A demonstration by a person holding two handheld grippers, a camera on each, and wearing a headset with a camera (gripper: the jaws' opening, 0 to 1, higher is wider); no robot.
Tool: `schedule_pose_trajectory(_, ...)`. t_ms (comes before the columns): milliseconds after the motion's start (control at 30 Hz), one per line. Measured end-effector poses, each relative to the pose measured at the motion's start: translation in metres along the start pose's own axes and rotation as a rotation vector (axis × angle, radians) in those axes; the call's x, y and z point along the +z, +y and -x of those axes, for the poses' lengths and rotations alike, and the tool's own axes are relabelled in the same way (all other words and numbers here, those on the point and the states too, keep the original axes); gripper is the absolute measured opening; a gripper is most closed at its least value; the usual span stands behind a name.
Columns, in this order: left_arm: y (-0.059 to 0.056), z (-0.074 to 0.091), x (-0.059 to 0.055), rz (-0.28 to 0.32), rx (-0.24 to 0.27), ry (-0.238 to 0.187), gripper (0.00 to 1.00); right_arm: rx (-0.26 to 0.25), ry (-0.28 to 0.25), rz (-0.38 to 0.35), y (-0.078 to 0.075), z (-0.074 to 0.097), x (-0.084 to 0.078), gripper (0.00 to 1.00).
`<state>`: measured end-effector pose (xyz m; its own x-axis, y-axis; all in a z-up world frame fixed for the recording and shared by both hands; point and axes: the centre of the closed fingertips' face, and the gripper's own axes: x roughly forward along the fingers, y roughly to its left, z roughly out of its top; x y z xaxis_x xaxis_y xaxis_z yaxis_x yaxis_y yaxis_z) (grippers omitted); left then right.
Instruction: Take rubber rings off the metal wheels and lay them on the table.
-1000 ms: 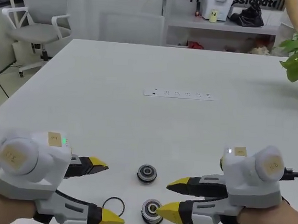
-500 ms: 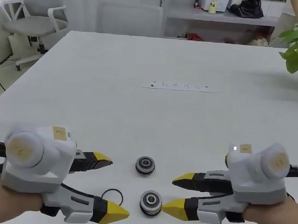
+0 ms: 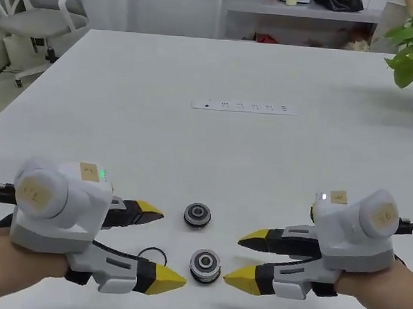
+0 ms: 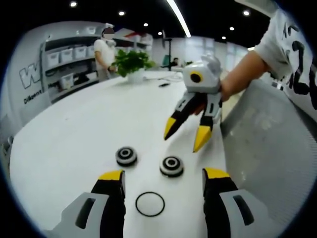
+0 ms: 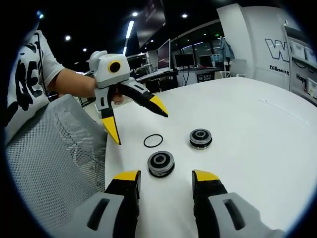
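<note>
One rubber ring (image 3: 153, 254) is already laid on the worktop (image 3: 261, 164) at lower centre, just left of the near metal wheel (image 3: 205, 263). The far metal wheel (image 3: 197, 215) is judged undone. The left gripper (image 3: 168, 247) and right gripper (image 3: 236, 256) are held released, empty.

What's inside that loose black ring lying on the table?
Bare white table shows through the rubber ring, whose whole loop is clear in the left gripper view. In the head view the lower jaw of the left claw covers its near edge.

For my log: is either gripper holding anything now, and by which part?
Nothing is held. The left gripper and the right gripper are open; one rubber ring lies free on the table.
</note>
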<state>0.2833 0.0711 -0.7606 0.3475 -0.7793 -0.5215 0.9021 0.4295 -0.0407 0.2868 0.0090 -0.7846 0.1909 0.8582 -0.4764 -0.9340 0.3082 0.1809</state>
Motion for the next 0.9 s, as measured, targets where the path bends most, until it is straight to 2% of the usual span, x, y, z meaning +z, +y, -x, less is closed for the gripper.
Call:
schedule_pose_trajectory(167,-0.002,-0.007,0.000,-0.008,-0.016,0.008,0.62,0.004,0.010,0.020,0.000,-0.003,-0.002,0.37)
schedule_pose_trajectory(367,-0.002,-0.014,0.000,-0.031,-0.038,0.023,0.54,0.015,0.021,0.051,-0.002,-0.007,-0.005,0.33)
schedule_pose_trajectory(467,-0.002,-0.018,0.001,-0.035,-0.042,0.025,0.52,0.024,0.022,0.044,-0.002,-0.010,-0.005,0.32)
schedule_pose_trajectory(600,0.000,-0.024,0.002,-0.038,-0.038,0.023,0.44,0.038,0.023,0.034,-0.001,-0.013,-0.006,0.29)
schedule_pose_trajectory(900,-0.004,-0.036,-0.001,-0.050,-0.065,0.045,0.37,0.061,0.051,0.043,0.001,-0.021,-0.012,0.23)
